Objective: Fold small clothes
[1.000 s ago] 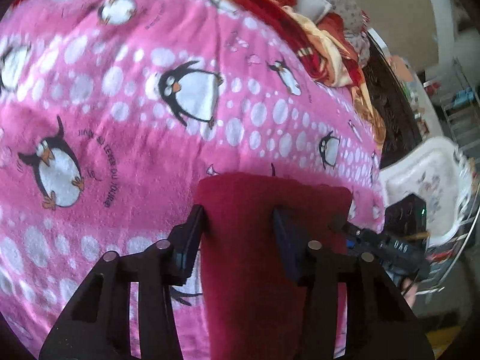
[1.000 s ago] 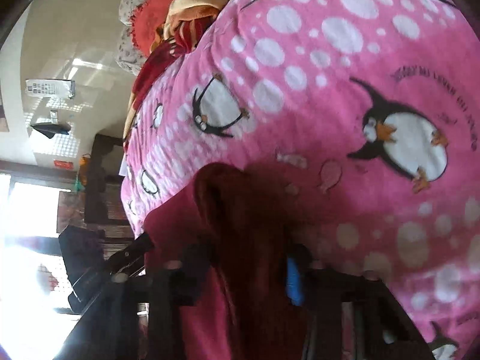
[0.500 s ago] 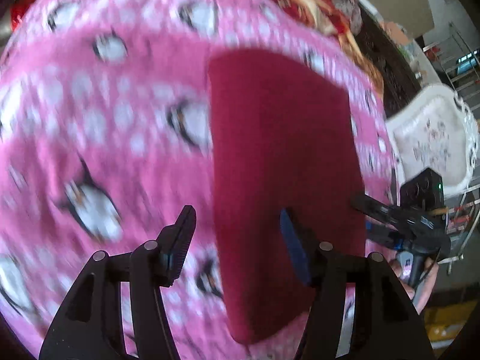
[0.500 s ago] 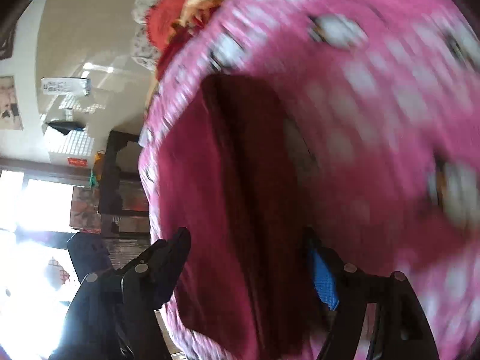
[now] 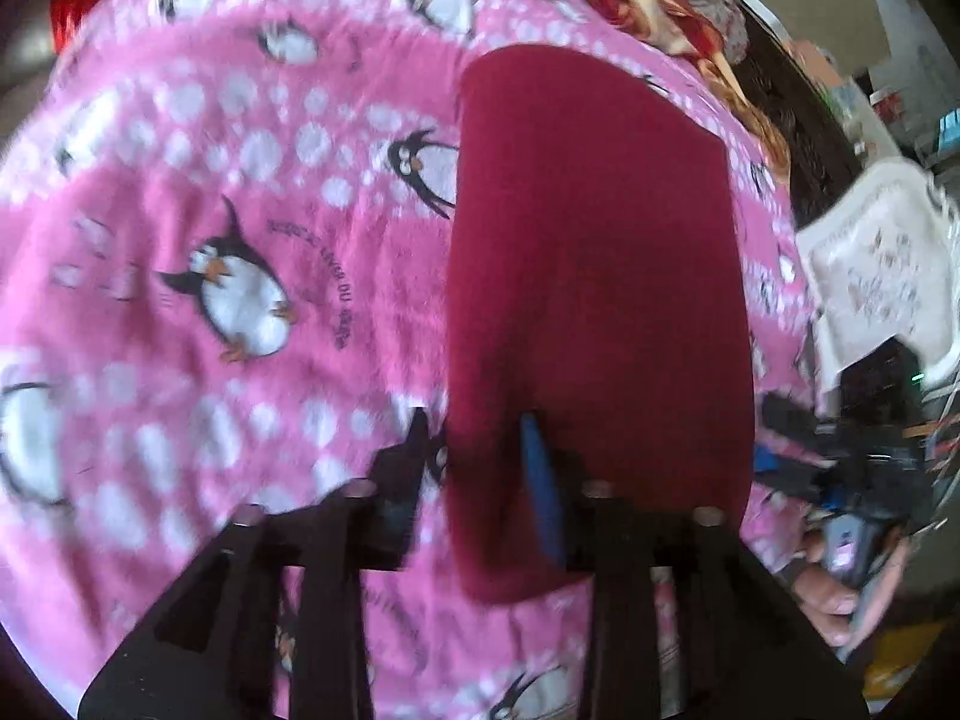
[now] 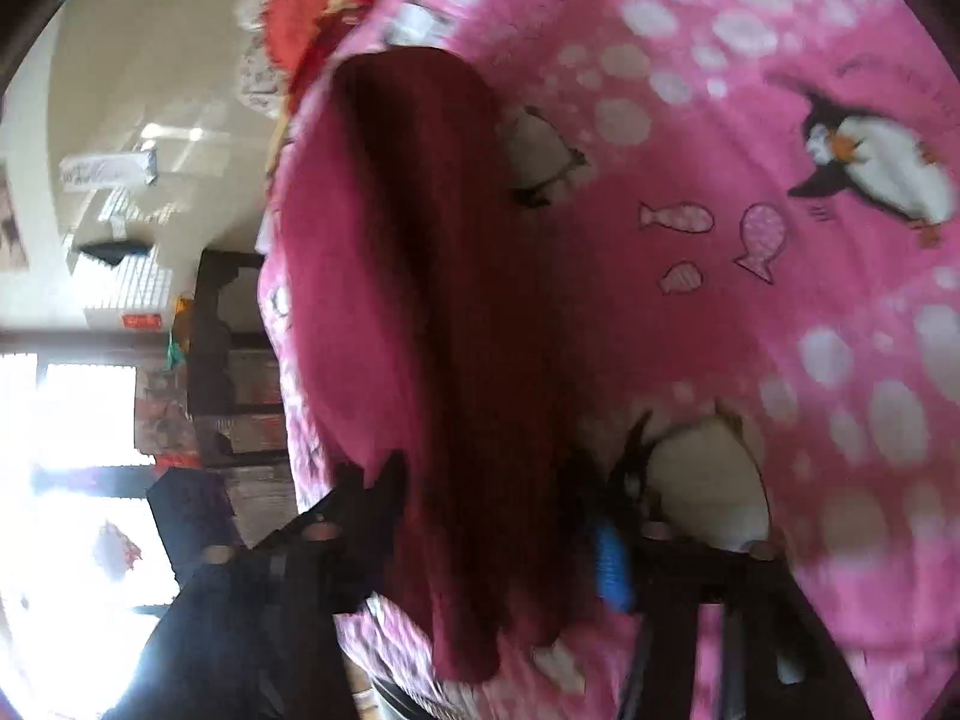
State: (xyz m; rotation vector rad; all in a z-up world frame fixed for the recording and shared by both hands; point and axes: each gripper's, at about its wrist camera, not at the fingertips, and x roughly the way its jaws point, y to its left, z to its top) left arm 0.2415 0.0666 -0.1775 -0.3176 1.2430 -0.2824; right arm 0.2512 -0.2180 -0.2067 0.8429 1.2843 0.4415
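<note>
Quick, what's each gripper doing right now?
Left gripper: open, jaws just closing further, maroon cloth edge between them, not pinched.
Right gripper: open, jaws just opened wider, cloth lying between them.

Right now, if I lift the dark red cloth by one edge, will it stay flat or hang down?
The dark red cloth probably hangs down limp: it lies soft and flat on the penguin blanket. Its surface looks fuzzy, so it likely grips rather than slips. It seems light and should not roll.
</note>
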